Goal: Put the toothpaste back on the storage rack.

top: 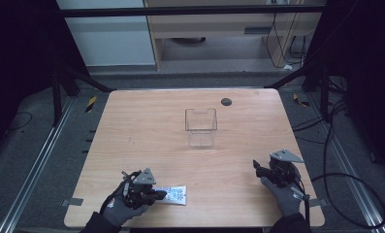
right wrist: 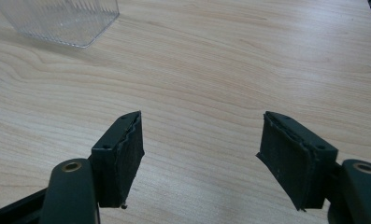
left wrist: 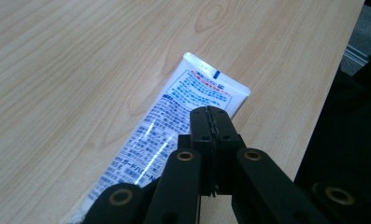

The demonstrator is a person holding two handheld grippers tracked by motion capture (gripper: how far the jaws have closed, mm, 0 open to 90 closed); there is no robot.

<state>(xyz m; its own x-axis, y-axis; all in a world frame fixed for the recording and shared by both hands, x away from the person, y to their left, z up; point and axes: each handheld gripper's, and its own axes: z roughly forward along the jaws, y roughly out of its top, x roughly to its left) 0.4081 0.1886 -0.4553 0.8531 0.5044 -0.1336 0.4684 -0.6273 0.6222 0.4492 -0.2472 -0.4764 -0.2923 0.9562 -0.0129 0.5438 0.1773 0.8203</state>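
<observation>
A white tube [top: 176, 195] with blue and red print lies flat near the table's front edge, left of centre. My left gripper [top: 161, 194] hovers over the tube's near end with its jaws pressed together and nothing between them. In the left gripper view the tube [left wrist: 174, 112] stretches away under the shut left gripper [left wrist: 210, 111], its flat crimped end farthest off. My right gripper [top: 256, 166] rests at the front right with its jaws wide apart. The right gripper view shows the right gripper [right wrist: 202, 140] open over bare wood.
A clear plastic box [top: 200, 127], open at the top, stands upright in the middle of the wooden table [top: 146, 126]; its corner shows in the right gripper view [right wrist: 61, 18]. A small black disc [top: 226, 102] sits near the far edge. Cables lie on the floor at the right.
</observation>
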